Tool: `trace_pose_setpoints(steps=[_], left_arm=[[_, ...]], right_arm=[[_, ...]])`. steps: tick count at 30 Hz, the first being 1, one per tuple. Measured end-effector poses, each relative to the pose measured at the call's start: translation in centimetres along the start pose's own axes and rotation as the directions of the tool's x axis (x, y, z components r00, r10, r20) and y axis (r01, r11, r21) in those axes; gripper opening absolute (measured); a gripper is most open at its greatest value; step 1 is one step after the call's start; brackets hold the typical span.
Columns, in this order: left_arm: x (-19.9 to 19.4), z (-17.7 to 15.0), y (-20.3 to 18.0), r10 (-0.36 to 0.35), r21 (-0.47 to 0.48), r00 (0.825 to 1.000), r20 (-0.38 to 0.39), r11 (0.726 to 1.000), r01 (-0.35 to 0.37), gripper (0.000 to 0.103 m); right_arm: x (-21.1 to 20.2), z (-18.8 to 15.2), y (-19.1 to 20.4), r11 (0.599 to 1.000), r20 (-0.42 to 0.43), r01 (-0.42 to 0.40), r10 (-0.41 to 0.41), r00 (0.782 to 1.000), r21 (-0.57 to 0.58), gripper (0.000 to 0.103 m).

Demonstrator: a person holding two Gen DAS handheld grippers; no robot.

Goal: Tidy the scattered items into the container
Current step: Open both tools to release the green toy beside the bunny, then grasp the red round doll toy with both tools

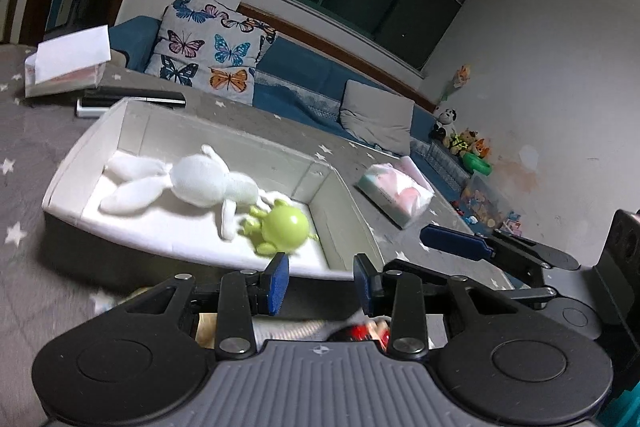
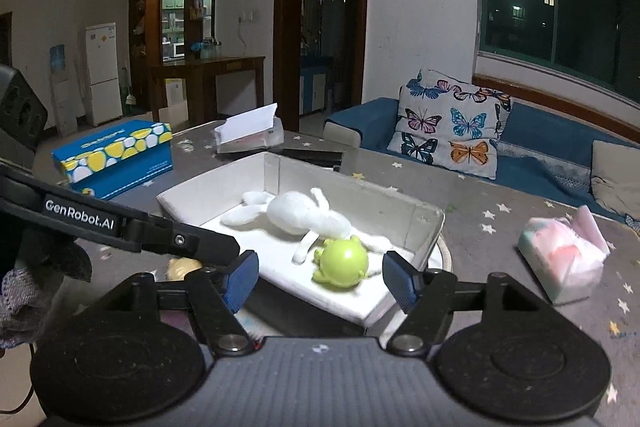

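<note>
A white open box (image 1: 72,163) (image 2: 424,223) stands on the grey star-patterned table. Inside it lie a white plush rabbit (image 1: 200,183) (image 2: 300,213) and a green toy figure (image 1: 284,227) (image 2: 342,261), touching each other. My left gripper (image 1: 322,283) is open and empty, just in front of the box's near wall. My right gripper (image 2: 320,281) is open and empty, close above the box's near edge, with the green toy between and beyond its fingers. A small yellowish item (image 2: 182,267) lies on the table left of the box. A red item (image 1: 360,333) shows under the left gripper.
A blue and yellow tissue box (image 2: 116,157) and a clear case with white paper (image 2: 248,133) (image 1: 66,67) stand behind the box. A soft tissue pack (image 2: 560,263) (image 1: 396,193) lies to the right. A dark flat device (image 1: 132,99) lies behind the box. A blue sofa (image 2: 540,147) runs beyond.
</note>
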State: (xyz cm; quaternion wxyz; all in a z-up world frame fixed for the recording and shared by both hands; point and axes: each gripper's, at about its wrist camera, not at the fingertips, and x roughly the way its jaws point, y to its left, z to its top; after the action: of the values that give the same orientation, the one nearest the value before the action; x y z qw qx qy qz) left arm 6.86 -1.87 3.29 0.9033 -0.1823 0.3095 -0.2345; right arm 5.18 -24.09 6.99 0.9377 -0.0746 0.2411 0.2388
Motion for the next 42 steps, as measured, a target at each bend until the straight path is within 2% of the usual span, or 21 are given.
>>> trace_pose_setpoints(steps=[4, 10, 21, 23, 30, 34, 38, 42], left_arm=[[-0.5, -1.7, -0.4, -0.003, 0.001, 1.000, -0.016, 1.000, 0.003, 0.038], [-0.2, -4.1, -1.1, -0.025, 0.013, 0.996, -0.080, 1.000, 0.027, 0.038], [1.4, -7.1, -2.3, -0.091, 0.027, 0.977, -0.191, 0.995, 0.098, 0.038], [1.8, -7.3, -2.1, -0.096, 0.014, 0.973, -0.208, 0.995, 0.102, 0.038], [2.5, -7.6, -1.6, -0.113, -0.025, 0.965, -0.236, 0.994, 0.110, 0.038], [3.0, -7.7, -1.3, -0.114, -0.048, 0.964, -0.240, 0.993, 0.106, 0.038], [3.0, -7.7, -1.0, -0.117, -0.059, 0.963, -0.241, 0.993, 0.106, 0.037], [3.0, -7.7, -0.8, -0.133, -0.067, 0.962, -0.237, 0.990, 0.120, 0.037]], right_arm=[[-1.5, -1.6, 0.4, 1.000, -0.015, 0.004, -0.004, 1.000, 0.001, 0.070], [-2.8, -4.2, 1.2, 1.000, -0.060, -0.004, 0.003, 0.998, -0.002, 0.070], [-3.2, -8.9, 1.4, 0.998, -0.160, -0.027, 0.036, 0.986, 0.059, 0.067], [-3.1, -9.3, 1.4, 0.997, -0.166, -0.028, 0.038, 0.985, 0.066, 0.061], [-2.6, -9.7, 1.1, 0.996, -0.175, -0.032, 0.047, 0.983, 0.086, 0.060], [-2.5, -9.6, 1.2, 0.996, -0.175, -0.034, 0.048, 0.983, 0.080, 0.057], [-2.5, -9.7, 1.3, 0.995, -0.182, -0.055, 0.069, 0.981, 0.085, 0.050], [-2.6, -9.7, 1.7, 0.995, -0.186, -0.068, 0.081, 0.979, 0.075, 0.049]])
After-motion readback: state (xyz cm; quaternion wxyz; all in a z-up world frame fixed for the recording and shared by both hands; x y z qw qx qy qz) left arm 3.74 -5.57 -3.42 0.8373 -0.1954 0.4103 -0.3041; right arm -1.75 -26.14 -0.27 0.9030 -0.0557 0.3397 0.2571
